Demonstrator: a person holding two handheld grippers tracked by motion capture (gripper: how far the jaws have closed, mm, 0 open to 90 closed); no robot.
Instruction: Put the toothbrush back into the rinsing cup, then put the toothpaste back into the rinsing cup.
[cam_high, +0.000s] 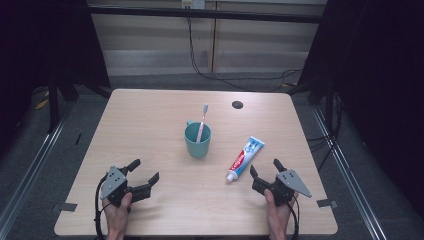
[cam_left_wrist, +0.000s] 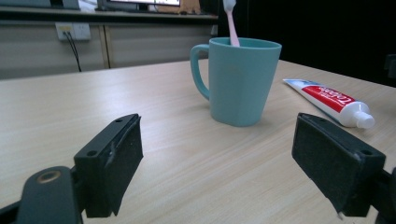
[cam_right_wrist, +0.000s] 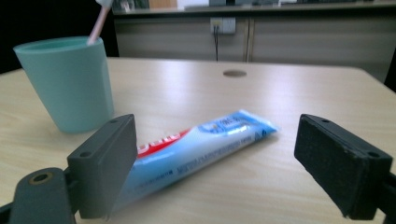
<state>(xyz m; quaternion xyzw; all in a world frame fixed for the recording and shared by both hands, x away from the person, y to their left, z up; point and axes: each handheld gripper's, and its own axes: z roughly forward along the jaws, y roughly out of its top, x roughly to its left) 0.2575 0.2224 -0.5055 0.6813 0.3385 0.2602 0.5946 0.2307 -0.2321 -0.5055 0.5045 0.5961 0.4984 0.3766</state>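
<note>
Pale wood bench (cam_high: 150, 120) carries a teal cup (cam_high: 197, 140) with a pink toothbrush (cam_high: 202, 122), beside a blue-red toothpaste tube (cam_high: 245, 158). Right hand-held gripper (cam_high: 264, 171) gapes wide just short of the tube, touching nothing; left hand-held gripper (cam_high: 145, 171) gapes empty.

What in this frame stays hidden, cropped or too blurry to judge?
- Toothbrush head: cut by the left gripper view's top edge; its lower handle is hidden inside the cup.
- Toothpaste tube cap: behind a finger of the right gripper in its own view.
- Tube print: too small in the high view.
</note>
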